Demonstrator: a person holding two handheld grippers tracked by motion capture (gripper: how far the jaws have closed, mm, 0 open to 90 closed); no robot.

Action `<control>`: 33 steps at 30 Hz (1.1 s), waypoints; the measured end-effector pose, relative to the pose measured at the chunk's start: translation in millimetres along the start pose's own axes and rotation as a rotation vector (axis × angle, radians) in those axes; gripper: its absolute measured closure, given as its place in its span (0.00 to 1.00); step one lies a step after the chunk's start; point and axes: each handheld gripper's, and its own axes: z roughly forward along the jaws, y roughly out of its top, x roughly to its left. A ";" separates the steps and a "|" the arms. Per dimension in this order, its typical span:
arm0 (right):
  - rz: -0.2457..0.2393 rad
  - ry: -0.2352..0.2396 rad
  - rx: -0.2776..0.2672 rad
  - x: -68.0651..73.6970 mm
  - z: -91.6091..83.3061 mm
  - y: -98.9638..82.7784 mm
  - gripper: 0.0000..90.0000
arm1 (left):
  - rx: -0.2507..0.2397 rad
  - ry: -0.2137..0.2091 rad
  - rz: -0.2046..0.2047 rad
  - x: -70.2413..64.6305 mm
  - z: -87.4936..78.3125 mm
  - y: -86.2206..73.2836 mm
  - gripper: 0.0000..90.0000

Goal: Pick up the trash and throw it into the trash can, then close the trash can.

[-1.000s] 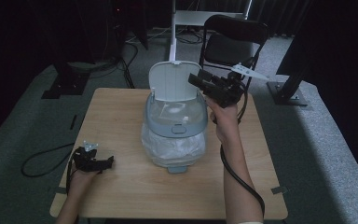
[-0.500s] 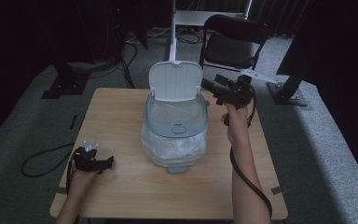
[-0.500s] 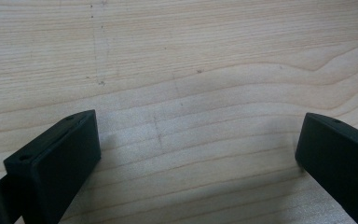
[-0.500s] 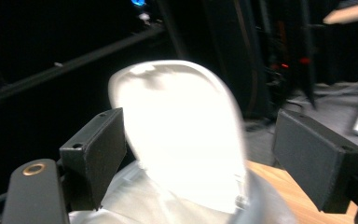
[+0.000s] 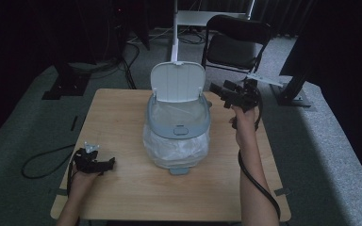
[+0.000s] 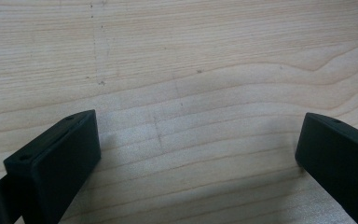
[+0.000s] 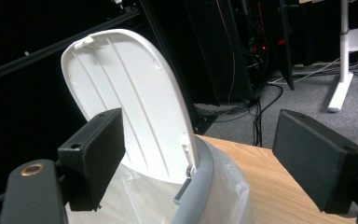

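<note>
My left gripper (image 5: pixel 104 165) rests low on the table (image 5: pixel 122 117), jaws wide, holding nothing. Mid-table: bag-lined bin (image 5: pixel 178 136), lid (image 5: pixel 177 83) upright. My right gripper (image 5: pixel 219 89) hangs beside the lid w/ jaws wide, empty; a stray nudge could slam it shut.

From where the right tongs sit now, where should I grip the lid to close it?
Grip the lid at its free top edge, coming from its right side with the right tongs, already open beside it. It stands upright, hinged at the bin rim, so the top likely gives the most leverage.
</note>
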 end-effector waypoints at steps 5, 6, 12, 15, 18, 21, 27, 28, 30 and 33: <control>0.010 -0.002 0.014 -7.5 5.9 3.1 0.18 | 0.000 0.000 0.000 0.0 0.0 0.0 0.01; 0.011 -0.007 0.018 -8.6 7.8 4.2 0.18 | 0.000 0.000 0.000 0.0 0.0 0.0 0.01; 0.035 -0.048 0.008 -22.0 19.8 15.1 0.18 | 0.000 0.000 0.000 0.1 -0.1 0.0 0.01; 0.057 -0.043 -0.005 -27.2 22.8 22.7 0.18 | 0.001 0.000 0.001 0.2 -0.3 -0.2 0.01; 0.064 -0.040 -0.012 -28.2 26.7 29.1 0.18 | 0.001 0.000 0.002 0.2 -0.3 -0.2 0.01; 0.070 -0.036 0.000 -26.9 34.6 34.3 0.18 | 0.001 0.000 0.002 0.2 -0.3 -0.2 0.01; 0.092 -0.023 0.038 -28.1 50.4 39.6 0.18 | 0.001 0.000 0.002 0.2 -0.3 -0.2 0.01; 0.092 -0.023 0.038 -28.1 50.4 39.6 0.18 | 0.001 0.000 0.002 0.2 -0.3 -0.2 0.01; 0.101 -0.009 0.054 -27.8 57.7 41.3 0.18 | 0.001 0.000 0.002 0.2 -0.3 -0.2 0.01; 0.099 -0.004 0.071 -25.1 63.6 43.0 0.20 | 0.001 0.000 0.002 0.2 -0.3 -0.2 0.01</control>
